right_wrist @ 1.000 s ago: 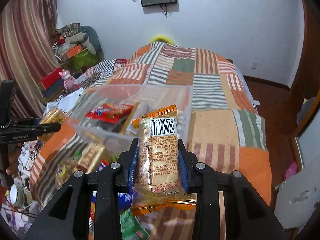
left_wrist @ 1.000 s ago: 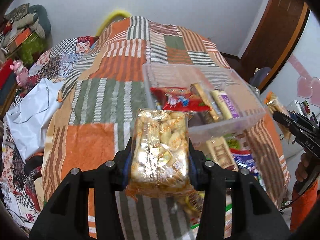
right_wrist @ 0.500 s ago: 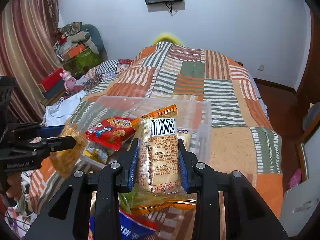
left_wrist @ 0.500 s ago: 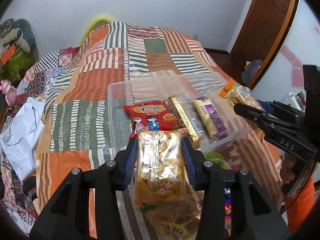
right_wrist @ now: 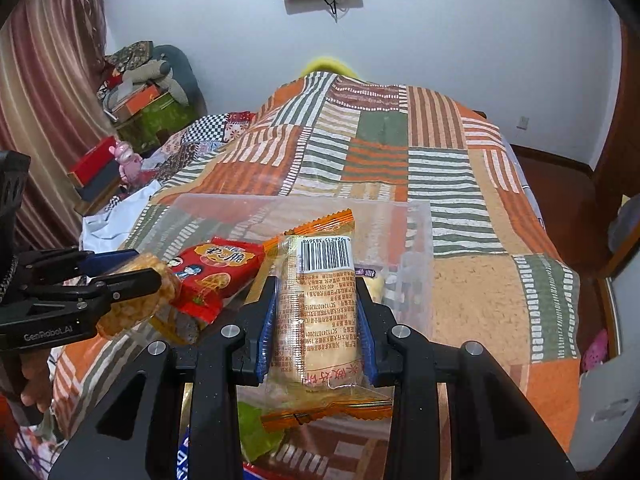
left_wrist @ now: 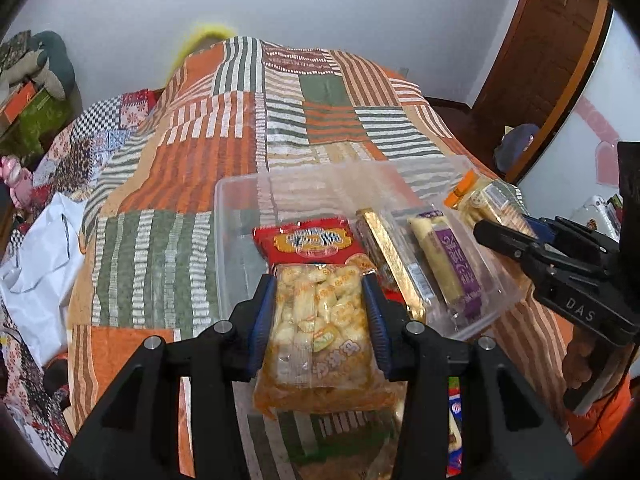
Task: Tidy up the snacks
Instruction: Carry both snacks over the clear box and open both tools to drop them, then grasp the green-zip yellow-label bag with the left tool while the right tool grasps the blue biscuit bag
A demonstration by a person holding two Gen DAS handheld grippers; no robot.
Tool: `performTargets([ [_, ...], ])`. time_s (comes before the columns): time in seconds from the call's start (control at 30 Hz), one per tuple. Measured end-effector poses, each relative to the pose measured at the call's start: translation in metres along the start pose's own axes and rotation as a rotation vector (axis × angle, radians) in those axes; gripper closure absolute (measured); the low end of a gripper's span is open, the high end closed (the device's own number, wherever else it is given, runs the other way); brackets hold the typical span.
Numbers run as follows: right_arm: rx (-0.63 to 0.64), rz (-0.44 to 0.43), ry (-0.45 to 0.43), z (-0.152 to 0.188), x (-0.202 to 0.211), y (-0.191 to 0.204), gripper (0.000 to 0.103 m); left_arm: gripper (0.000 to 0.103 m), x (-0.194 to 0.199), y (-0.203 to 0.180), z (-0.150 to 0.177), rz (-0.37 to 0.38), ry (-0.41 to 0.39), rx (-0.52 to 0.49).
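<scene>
A clear plastic bin [left_wrist: 236, 216] sits on the patchwork bed. It holds a red snack packet [left_wrist: 308, 242], a gold bar [left_wrist: 390, 264] and a purple-and-cream bar [left_wrist: 444, 264]. My left gripper [left_wrist: 320, 312] is shut on a clear bag of puffed snacks [left_wrist: 320, 332] at the bin's near edge. My right gripper [right_wrist: 316, 320] is shut on an orange-trimmed biscuit packet [right_wrist: 320, 300] over the bin's near right side [right_wrist: 420, 240]. The left gripper [right_wrist: 120, 280] also shows in the right wrist view, and the right gripper [left_wrist: 504, 232] in the left wrist view.
Loose snack packets [right_wrist: 256, 432] lie on the bed in front of the bin. A white bag [left_wrist: 36, 248] lies on the bed's left side. Boxes and clutter [right_wrist: 140, 104] stand by the left wall. A wooden door [left_wrist: 540, 60] is on the right.
Both grippers have moved forward toward the bin with their packets still held. The left one now reaches the bin's near edge and the right one hangs over the bin.
</scene>
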State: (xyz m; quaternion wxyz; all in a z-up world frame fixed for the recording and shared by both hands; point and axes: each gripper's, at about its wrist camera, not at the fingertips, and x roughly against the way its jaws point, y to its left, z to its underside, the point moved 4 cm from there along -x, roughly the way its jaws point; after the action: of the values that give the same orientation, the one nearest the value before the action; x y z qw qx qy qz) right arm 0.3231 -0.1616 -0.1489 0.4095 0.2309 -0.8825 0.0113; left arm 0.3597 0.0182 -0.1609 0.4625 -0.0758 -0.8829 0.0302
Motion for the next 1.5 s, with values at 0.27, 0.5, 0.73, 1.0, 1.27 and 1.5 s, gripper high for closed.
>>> performTargets([
  [0.27, -0.022, -0.006, 0.038, -0.003, -0.019, -0.003, 0.071, 0.06, -0.017, 0.004, -0.016, -0.028, -0.01, 0.02],
  [0.5, 0.012, 0.004, 0.068, -0.001, -0.03, 0.004, 0.071, 0.06, -0.024, 0.007, -0.016, -0.031, -0.001, 0.023],
  [0.73, 0.025, 0.013, 0.082, 0.0, -0.029, 0.008, 0.058, 0.058, -0.023, 0.005, -0.005, -0.028, 0.023, 0.008],
  [1.0, 0.028, 0.007, 0.01, 0.001, 0.003, 0.011, 0.045, 0.049, -0.005, 0.005, 0.005, -0.036, 0.013, 0.01],
  [1.27, 0.022, -0.031, -0.038, 0.01, 0.042, 0.018, 0.038, 0.034, 0.039, 0.003, 0.018, -0.037, -0.046, -0.003],
  [1.5, 0.061, -0.03, -0.058, 0.025, 0.067, 0.032, 0.038, 0.028, 0.069, 0.0, 0.043, -0.04, -0.05, -0.023],
])
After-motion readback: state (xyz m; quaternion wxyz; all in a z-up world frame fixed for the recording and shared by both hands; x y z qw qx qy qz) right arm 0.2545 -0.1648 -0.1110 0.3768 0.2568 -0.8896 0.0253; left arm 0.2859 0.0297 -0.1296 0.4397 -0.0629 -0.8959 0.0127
